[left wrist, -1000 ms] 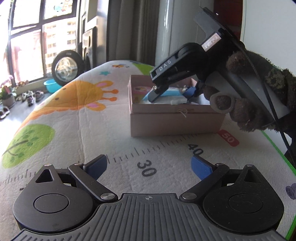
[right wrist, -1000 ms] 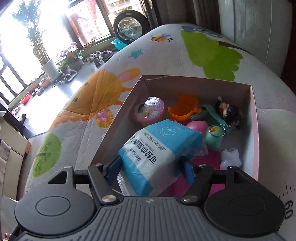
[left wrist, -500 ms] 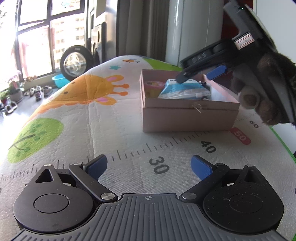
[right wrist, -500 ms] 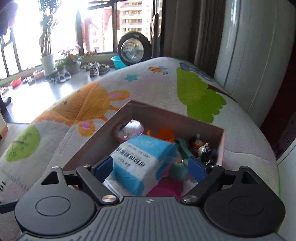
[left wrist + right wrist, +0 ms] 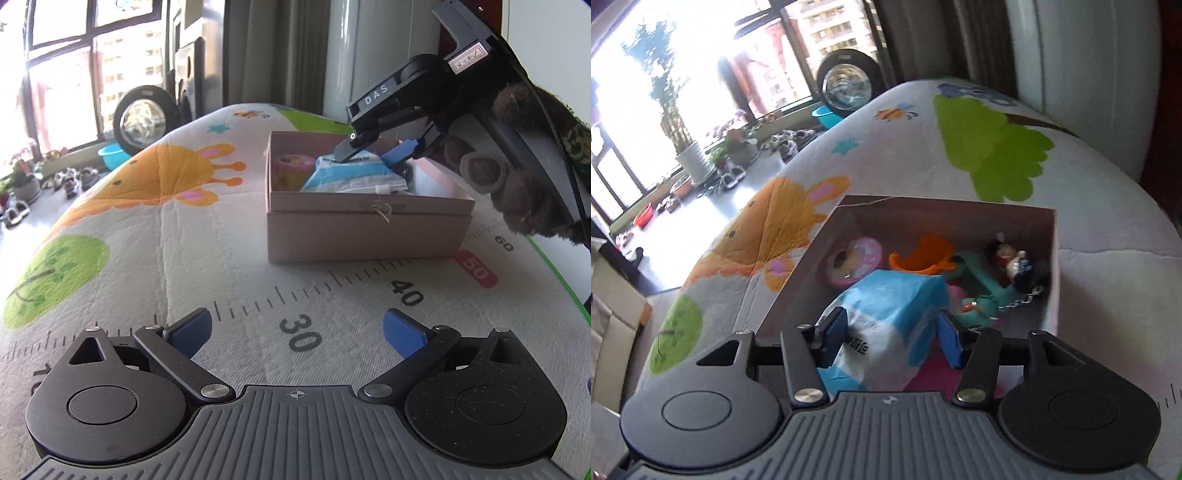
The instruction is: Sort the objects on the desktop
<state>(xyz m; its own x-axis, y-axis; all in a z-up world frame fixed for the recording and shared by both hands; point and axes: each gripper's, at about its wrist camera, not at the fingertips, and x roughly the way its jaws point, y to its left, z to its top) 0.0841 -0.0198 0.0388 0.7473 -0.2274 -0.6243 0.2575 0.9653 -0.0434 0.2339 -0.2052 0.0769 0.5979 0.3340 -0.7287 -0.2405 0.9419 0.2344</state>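
Right tongs: my pads flank the tissue pack in the box; grip unclear
Left tongs: apart, empty
Risk: soft pack slipping

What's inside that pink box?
Inside the pink box: a blue-white tissue pack on top, a pink round case, an orange cup, a teal toy and a small figurine. Whatever lies under the pack is hidden.

right gripper | pads bracket tissue pack (blue-white) | inside pink box
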